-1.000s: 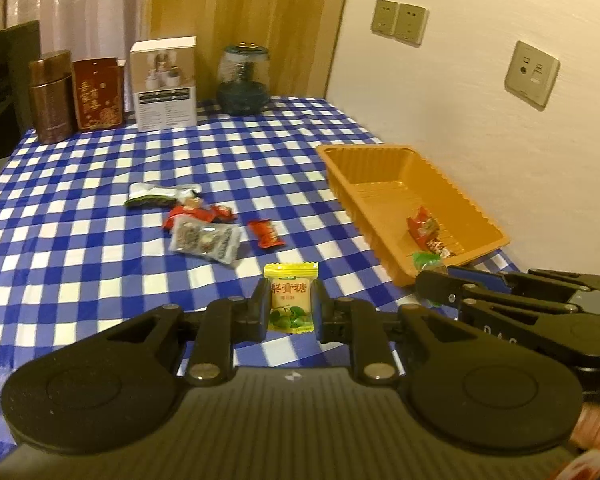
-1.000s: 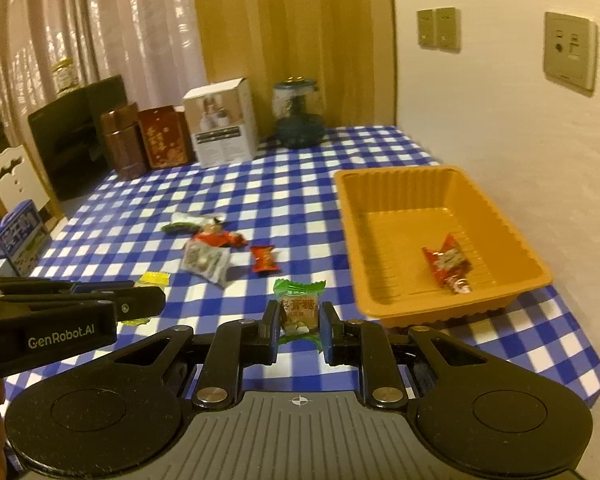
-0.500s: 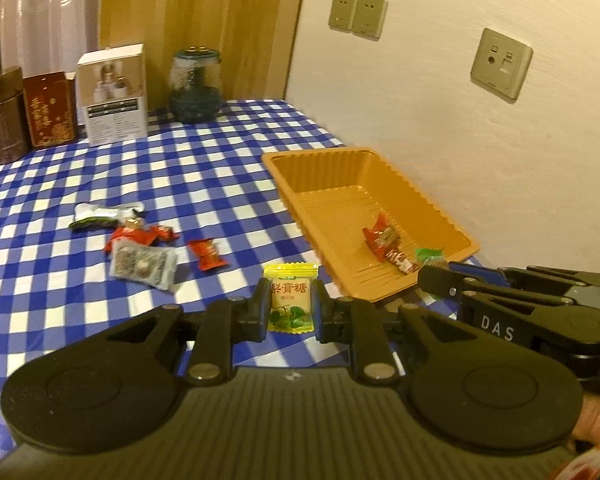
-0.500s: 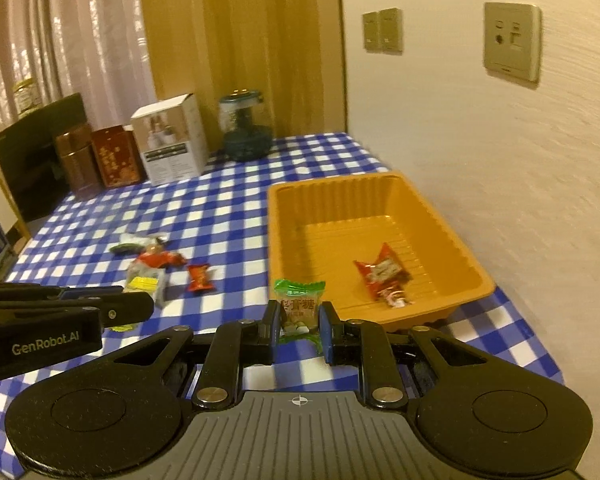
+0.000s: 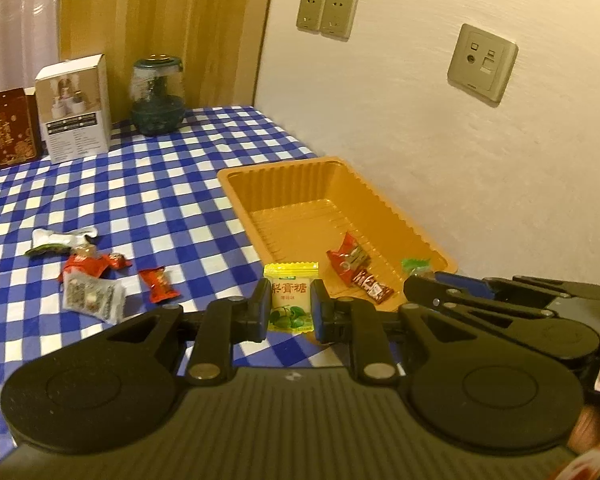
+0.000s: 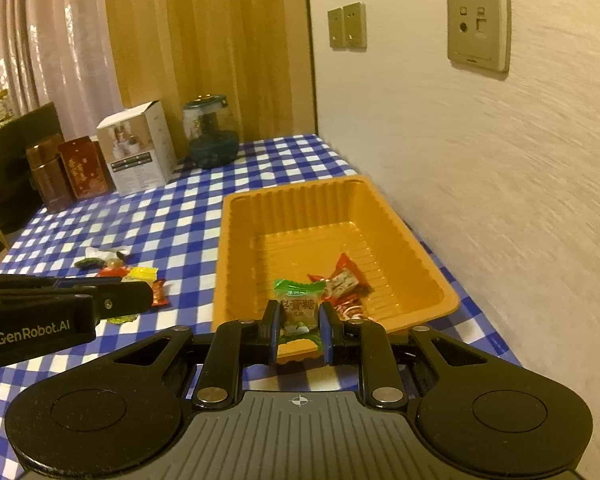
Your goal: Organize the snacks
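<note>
Both sets of tongs are carrying candy toward the orange plastic tray [image 6: 416, 216] sitting along the table's right edge by the wall. The left gripper [image 5: 290, 310] is pinching a yellow wrapped candy [image 5: 291, 300] tight, hanging over the blue checked tablecloth [image 5: 148, 200] just short of the tray's near left corner. The right gripper [image 6: 299, 332] is clamping a green wrapped candy [image 6: 299, 304] about level with the tray's near rim.

What I'm worrying about: letting go now, the yellow one is probably landing on the cloth, not in the tray. The two tools are also riding close side by side, so they could be bumping. And those crinkly wrappers could be sticking to a pad on release.

Writing: "GenRobot.AI" is showing on the left tool's side in the right wrist view. Both held wrappers are showing three Chinese characters, something like 梨膏糖, though I'm not fully sure. The red box at the far left edge has gold characters, too small to read.
</note>
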Action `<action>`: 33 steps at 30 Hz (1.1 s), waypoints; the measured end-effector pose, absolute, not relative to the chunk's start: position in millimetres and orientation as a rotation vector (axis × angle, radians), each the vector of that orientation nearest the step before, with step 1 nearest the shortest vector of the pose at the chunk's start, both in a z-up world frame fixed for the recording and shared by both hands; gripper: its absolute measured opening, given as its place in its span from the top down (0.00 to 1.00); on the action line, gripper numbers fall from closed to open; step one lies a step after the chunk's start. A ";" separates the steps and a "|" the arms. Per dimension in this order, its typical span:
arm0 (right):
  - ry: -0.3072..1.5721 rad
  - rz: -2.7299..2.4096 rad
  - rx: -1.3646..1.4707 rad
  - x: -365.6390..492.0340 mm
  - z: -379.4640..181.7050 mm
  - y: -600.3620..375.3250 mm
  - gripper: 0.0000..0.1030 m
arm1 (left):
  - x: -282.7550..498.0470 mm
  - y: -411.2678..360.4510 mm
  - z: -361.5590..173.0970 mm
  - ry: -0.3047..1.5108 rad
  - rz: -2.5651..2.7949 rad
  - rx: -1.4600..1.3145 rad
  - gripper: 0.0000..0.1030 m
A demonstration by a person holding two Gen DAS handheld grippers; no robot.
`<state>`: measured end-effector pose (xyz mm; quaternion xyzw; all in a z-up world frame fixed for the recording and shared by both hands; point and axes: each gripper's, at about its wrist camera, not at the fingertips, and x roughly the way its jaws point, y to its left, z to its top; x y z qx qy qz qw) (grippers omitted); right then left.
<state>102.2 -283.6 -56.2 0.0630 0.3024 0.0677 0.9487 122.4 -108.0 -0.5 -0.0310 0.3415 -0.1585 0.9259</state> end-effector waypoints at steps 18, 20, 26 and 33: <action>0.613 0.111 0.127 151.2 -63.0 -314.0 0.80 | 166.8 -142.4 -19.8 0.705 -0.372 -0.066 0.82; 0.614 0.107 0.130 154.5 -65.0 -315.0 0.80 | 170.4 -144.1 -24.0 0.709 -0.374 -0.064 0.82; 0.622 0.094 0.142 160.5 -70.4 -320.6 0.80 | 180.2 -150.4 -33.9 0.719 -0.379 -0.053 0.82; 0.627 0.090 0.151 162.7 -73.3 -322.0 0.80 | 185.0 -154.3 -40.0 0.718 -0.387 -0.037 0.70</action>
